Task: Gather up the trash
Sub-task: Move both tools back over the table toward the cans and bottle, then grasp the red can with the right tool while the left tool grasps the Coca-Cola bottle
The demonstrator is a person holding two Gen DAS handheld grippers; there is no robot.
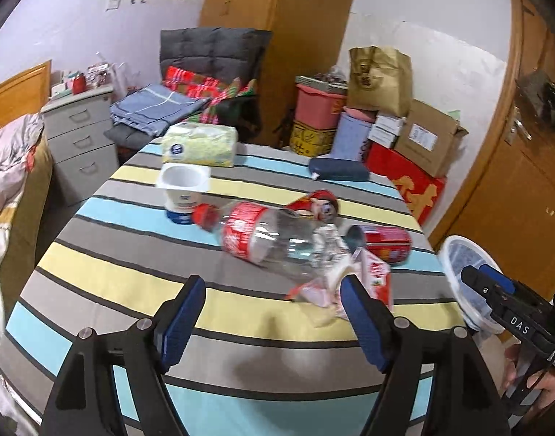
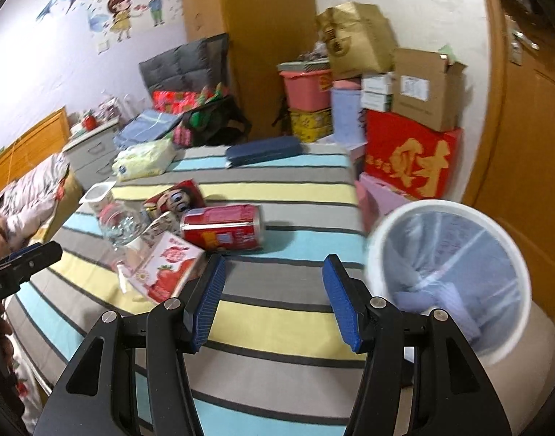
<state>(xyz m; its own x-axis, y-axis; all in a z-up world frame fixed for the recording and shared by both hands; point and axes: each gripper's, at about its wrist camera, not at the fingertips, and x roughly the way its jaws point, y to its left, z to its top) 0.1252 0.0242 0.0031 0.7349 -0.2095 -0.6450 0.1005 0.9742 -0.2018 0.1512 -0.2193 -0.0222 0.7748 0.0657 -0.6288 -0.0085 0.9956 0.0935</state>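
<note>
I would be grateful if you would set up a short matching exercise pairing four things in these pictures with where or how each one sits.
Things:
1. plastic bottle
2. yogurt cup
3. trash bin
4. navy case

Places or states:
A. off the table's edge, lined with a bag
B. lying on its side, red cap on
C. near the far edge of the striped cloth
D. standing upright and open beside the tissue pack

Pairs: 1-B, 2-D, 3-A, 4-C
</note>
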